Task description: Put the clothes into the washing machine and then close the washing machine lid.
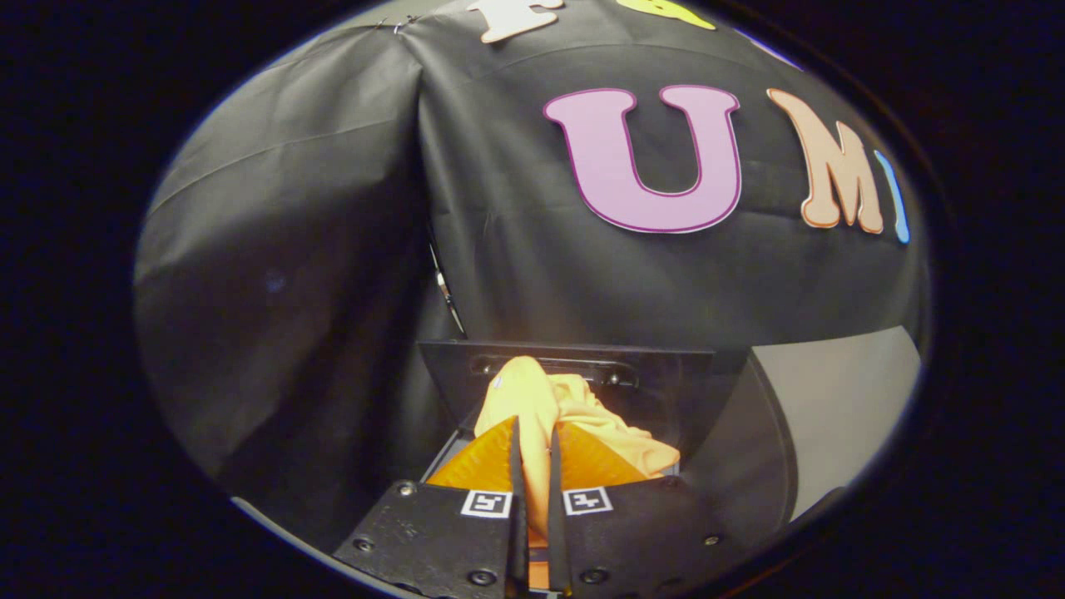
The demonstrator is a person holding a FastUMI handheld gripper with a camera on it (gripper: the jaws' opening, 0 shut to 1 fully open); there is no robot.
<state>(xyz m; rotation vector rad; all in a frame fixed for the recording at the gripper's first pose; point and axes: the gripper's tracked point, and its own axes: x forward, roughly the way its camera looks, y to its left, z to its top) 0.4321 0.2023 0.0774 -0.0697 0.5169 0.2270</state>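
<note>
Gripper view: the gripper [532, 453] is clamped on a yellow cloth [545, 408], its fingers nearly together. The cloth bunches just ahead of them, before a dark upright panel [657, 374]. Thin hold; the cloth could slip out mid-carry.

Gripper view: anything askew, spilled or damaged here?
Nothing stands out. The claw is shut on a bunched orange cloth garment, which rises between its fingers, in front of a raised dark flat panel. No spill or damage shows.
</note>
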